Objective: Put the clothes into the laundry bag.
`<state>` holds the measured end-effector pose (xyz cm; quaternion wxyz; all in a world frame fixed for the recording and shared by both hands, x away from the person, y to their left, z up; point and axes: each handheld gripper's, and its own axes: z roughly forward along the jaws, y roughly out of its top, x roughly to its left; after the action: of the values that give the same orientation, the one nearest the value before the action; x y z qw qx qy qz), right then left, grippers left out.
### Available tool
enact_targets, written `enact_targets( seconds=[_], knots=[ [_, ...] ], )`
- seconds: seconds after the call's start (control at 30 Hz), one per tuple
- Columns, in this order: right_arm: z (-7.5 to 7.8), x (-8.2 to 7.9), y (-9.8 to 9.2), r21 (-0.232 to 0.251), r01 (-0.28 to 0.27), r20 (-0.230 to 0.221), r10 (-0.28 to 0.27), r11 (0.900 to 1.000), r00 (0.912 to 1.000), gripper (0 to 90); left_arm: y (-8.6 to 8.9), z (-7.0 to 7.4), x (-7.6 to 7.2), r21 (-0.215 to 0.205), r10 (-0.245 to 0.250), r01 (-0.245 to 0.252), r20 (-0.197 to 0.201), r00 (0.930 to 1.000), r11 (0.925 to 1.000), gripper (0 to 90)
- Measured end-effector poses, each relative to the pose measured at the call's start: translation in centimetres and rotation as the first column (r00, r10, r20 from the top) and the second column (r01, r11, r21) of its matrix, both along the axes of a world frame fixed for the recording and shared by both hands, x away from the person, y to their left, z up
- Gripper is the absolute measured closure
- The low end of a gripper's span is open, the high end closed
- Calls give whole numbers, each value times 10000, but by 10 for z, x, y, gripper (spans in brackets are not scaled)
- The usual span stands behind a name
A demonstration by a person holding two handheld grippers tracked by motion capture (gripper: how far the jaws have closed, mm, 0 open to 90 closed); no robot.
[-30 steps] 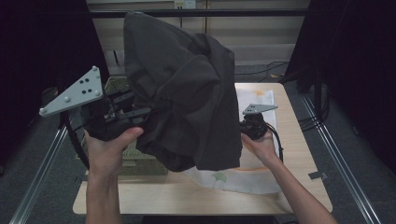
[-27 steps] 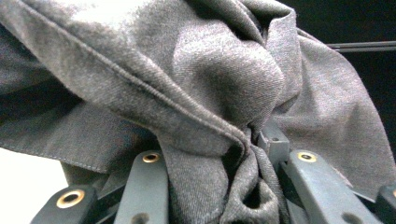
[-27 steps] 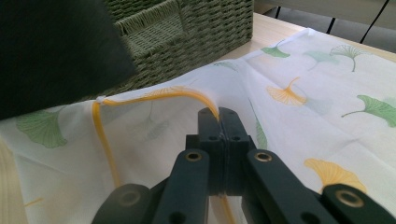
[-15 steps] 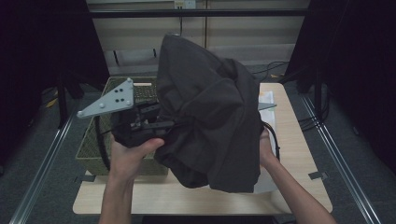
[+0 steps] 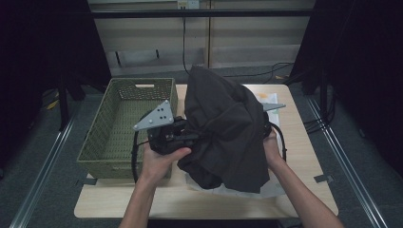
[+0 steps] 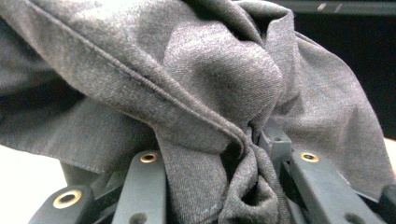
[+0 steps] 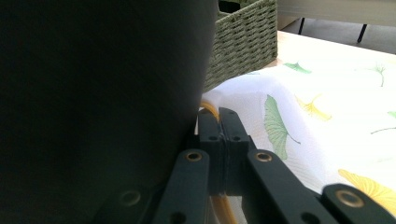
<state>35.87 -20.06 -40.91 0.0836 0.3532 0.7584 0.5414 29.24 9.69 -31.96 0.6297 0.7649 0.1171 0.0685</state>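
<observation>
A dark grey garment hangs bunched above the table between my two grippers. My left gripper holds its left side; in the left gripper view the cloth is gathered and pinched between the jaws of that gripper. At the garment's right side, a hand holds my right gripper, whose grey plate sticks out from behind the cloth. In the right gripper view, the right gripper has its jaws pressed together, with the dark garment lying against its left jaw. Whether any cloth is caught between them is hidden.
A green woven basket stands on the left part of the wooden table, and its corner is just beyond the right gripper. A white cloth with a leaf print lies flat under the garment.
My left hand has come down and to the right with the garment, which now hangs lower. The basket has come into full view. The right hand has stayed put.
</observation>
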Motion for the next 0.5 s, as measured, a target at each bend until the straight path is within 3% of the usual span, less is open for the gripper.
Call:
enact_targets(
  seconds=[0.07,0.27,0.43,0.5],
  knots=[
    [-1,0,1,59,7,-150,-6,10000,9999,900,-5,-11,2,334,165,-159,-158,9997,9993,623],
    [-8,0,1,-204,-117,-347,110,9997,9993,900,-15,-40,7,709,325,-302,-329,9989,9970,615],
    [-12,2,-1,-119,-19,-470,13,9999,9989,900,-21,-40,5,651,187,-167,-297,9994,9977,615],
    [-10,2,-2,-74,-48,-417,45,10000,9991,900,-25,-41,1,974,150,-141,-89,9998,9951,618]
  ],
)
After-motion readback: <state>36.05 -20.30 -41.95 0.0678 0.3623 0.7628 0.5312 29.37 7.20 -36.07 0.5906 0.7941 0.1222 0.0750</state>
